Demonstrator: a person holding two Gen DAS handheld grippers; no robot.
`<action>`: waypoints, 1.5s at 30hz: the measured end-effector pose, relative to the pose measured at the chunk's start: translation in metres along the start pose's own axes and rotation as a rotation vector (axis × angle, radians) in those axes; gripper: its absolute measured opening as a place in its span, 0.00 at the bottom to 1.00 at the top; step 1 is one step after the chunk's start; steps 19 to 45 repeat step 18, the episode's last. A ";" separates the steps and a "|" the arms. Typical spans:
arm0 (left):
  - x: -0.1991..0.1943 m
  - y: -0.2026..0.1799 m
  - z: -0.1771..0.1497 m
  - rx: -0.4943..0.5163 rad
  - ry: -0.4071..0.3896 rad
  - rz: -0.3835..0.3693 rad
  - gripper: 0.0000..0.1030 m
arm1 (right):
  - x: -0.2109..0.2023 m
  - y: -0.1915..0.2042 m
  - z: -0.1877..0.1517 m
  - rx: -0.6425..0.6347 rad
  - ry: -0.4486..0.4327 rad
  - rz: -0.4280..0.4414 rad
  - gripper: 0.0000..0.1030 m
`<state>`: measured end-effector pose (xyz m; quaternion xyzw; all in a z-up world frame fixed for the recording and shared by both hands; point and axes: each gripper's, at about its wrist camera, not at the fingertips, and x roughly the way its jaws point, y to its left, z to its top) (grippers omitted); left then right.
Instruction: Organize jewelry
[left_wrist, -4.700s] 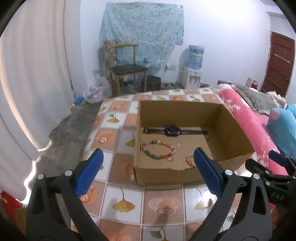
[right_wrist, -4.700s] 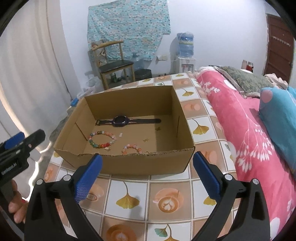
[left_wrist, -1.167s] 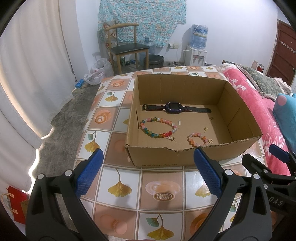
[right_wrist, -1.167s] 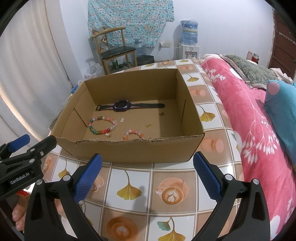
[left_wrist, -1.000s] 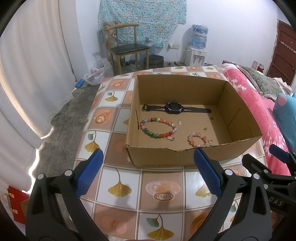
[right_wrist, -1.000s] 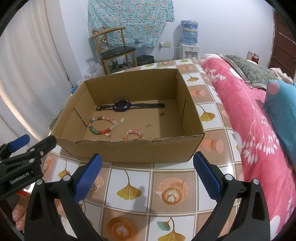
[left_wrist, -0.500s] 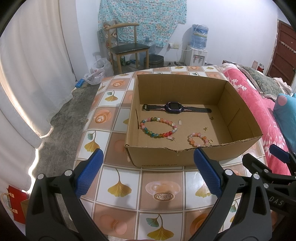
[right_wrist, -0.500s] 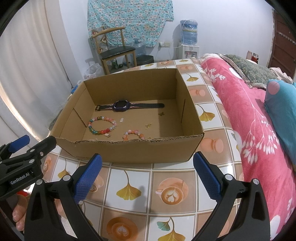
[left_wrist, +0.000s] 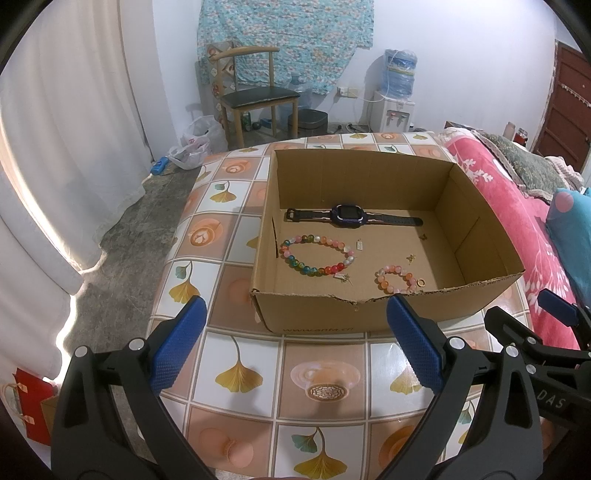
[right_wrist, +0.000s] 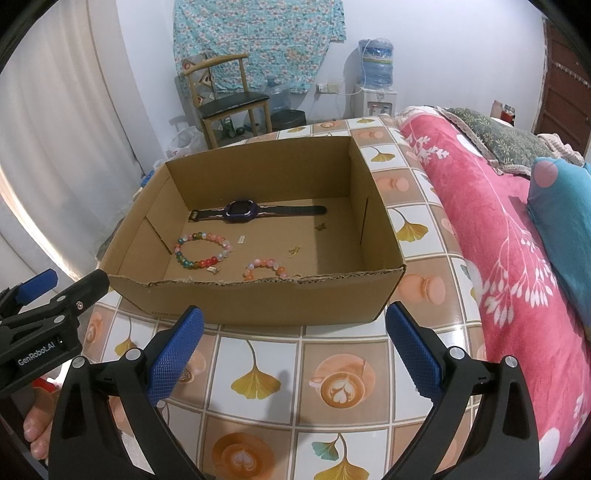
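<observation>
No change over last second: left gripper (left_wrist: 295, 347) and right gripper (right_wrist: 293, 345) remain spread, empty, short of cardboard box (left_wrist: 314, 310). Watch (left_wrist: 347, 214), multicolour bracelet (left_wrist: 317, 254), pink bracelet (left_wrist: 395, 278) lie inside. Sorting likely complete or paused.

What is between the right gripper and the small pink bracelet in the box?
The cardboard box's near wall stands between the right gripper and the small pink bracelet, which lies just behind it on the box floor. The gripper would need to come over the torn top edge; nothing else visible blocks it.
</observation>
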<state>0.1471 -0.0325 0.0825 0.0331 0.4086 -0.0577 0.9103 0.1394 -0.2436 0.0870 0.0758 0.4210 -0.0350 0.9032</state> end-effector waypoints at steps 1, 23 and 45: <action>0.000 0.000 0.000 0.000 0.000 -0.001 0.92 | 0.000 0.000 0.000 0.001 0.000 -0.001 0.93; 0.000 0.001 0.000 -0.004 0.002 -0.001 0.92 | -0.001 -0.001 0.000 0.003 -0.001 -0.006 0.93; 0.000 0.001 0.000 -0.004 0.002 -0.001 0.92 | -0.001 -0.001 0.000 0.003 -0.001 -0.006 0.93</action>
